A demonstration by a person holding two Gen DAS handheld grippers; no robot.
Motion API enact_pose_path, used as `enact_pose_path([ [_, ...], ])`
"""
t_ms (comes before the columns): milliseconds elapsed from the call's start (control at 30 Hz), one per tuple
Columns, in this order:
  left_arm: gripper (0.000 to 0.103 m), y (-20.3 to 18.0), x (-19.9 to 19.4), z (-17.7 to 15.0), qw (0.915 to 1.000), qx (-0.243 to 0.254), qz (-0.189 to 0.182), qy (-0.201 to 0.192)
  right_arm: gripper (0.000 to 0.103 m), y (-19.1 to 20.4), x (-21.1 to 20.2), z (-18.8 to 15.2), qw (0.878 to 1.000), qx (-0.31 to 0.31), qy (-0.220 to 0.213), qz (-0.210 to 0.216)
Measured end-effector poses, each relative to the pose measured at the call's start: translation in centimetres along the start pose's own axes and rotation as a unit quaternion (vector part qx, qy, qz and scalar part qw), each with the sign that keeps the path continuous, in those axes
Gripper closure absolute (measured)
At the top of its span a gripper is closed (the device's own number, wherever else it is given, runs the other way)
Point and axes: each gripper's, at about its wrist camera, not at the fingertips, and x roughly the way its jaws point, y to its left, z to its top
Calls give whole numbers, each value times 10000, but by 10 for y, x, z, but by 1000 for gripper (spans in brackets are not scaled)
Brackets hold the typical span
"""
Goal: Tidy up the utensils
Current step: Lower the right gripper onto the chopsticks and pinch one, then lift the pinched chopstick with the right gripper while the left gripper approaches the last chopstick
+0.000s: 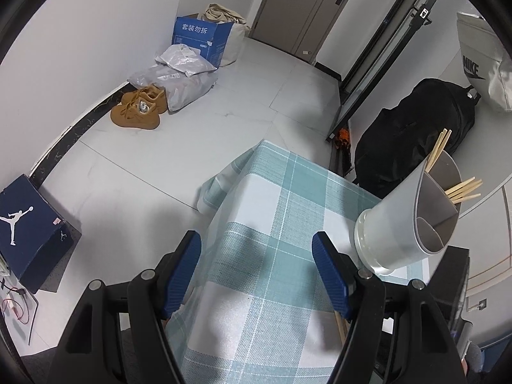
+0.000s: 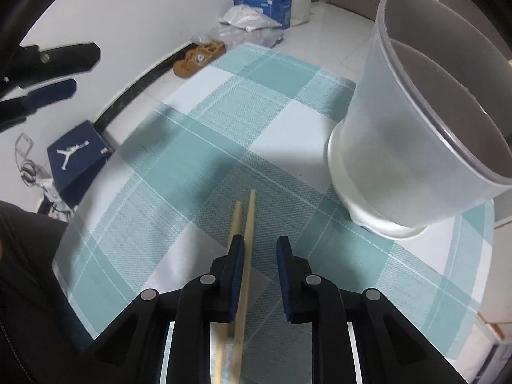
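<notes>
A grey divided utensil holder (image 1: pixel 409 217) on a white base stands on the teal checked tablecloth (image 1: pixel 272 211), with several wooden chopsticks (image 1: pixel 460 187) in it. It also shows large in the right wrist view (image 2: pixel 416 134). My left gripper (image 1: pixel 257 243) is open and empty above the cloth, left of the holder. Two wooden chopsticks (image 2: pixel 248 224) lie on the cloth in the right wrist view. My right gripper (image 2: pixel 260 243) is open just above them, with one chopstick between its fingers beside the left pad (image 2: pixel 236 256) and the other left of that pad.
On the floor beyond the table are tan shoes (image 1: pixel 137 108), plastic bags (image 1: pixel 179 76), a blue carton (image 1: pixel 201 38) and a Jordan shoebox (image 1: pixel 28 227). A black backpack (image 1: pixel 412 137) sits right of the table. The left gripper (image 2: pixel 48 73) shows at the right view's left edge.
</notes>
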Motion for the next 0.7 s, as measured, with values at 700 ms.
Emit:
enact_pose_path([
  [700, 36, 10, 0, 1, 9999, -45, 157, 18, 100, 13, 14, 28, 9999, -135, -91, 21],
])
